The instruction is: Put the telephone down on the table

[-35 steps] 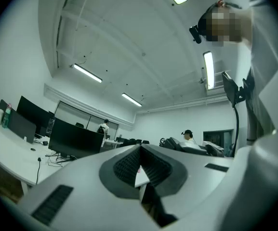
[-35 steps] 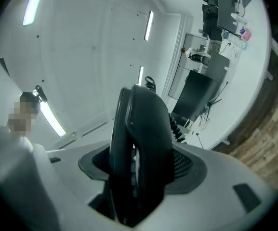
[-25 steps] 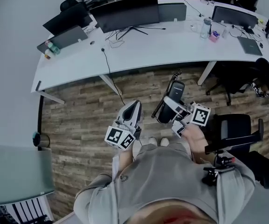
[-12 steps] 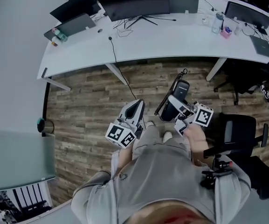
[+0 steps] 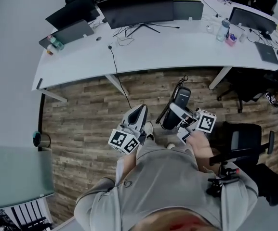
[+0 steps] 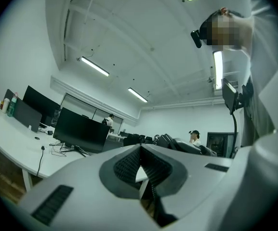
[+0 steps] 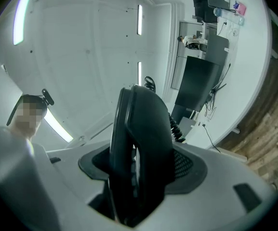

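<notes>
A black telephone [image 5: 177, 106] with a coiled cord is clamped upright in my right gripper [image 5: 176, 112], held over the wooden floor short of the long white table [image 5: 177, 47]. In the right gripper view the telephone [image 7: 141, 148] fills the space between the jaws, which press on both its sides. My left gripper [image 5: 138, 114] hangs beside it, to the left, with its jaws closed together and nothing between them. The left gripper [image 6: 139, 159] points up toward the ceiling and the monitors.
On the table stand black monitors [image 5: 138, 7], a laptop [image 5: 70, 32], bottles [image 5: 220, 30], cables and a second monitor [image 5: 252, 18]. A black office chair [image 5: 242, 141] is close at my right. Another chair [image 5: 247, 83] sits under the table's right end.
The view has shifted slightly as the person steps; both grippers keep their places relative to the body, and the telephone stays clamped in the right one.
</notes>
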The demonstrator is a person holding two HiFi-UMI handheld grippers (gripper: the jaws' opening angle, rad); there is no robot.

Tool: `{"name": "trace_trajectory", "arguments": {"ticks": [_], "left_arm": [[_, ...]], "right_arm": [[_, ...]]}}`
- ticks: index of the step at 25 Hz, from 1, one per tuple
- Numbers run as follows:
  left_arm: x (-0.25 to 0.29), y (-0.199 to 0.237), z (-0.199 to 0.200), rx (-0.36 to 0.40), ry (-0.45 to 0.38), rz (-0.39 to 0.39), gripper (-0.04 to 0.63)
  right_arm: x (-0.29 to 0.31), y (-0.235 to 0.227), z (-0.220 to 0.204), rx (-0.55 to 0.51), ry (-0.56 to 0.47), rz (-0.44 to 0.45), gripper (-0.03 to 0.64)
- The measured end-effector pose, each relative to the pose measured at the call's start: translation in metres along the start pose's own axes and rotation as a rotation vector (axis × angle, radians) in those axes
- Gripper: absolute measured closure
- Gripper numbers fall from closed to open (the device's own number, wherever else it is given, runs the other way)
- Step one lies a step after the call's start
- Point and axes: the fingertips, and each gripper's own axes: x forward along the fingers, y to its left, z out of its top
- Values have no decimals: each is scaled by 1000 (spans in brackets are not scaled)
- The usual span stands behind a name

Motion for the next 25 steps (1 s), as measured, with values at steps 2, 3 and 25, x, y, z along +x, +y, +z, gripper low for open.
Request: {"name": "trace_trajectory", "arguments": {"ticks": [2, 3, 25], "left_arm": [[5, 21, 5, -13, -7, -4, 584], [7, 32, 8, -17, -7, -6, 584], [89, 199, 37, -70, 6, -241, 584]], "right_arm": [[21, -3, 3, 17, 0, 3, 319], [30, -5, 3, 23, 3, 1, 318], [182, -66, 35, -32, -93, -72, 318]]}}
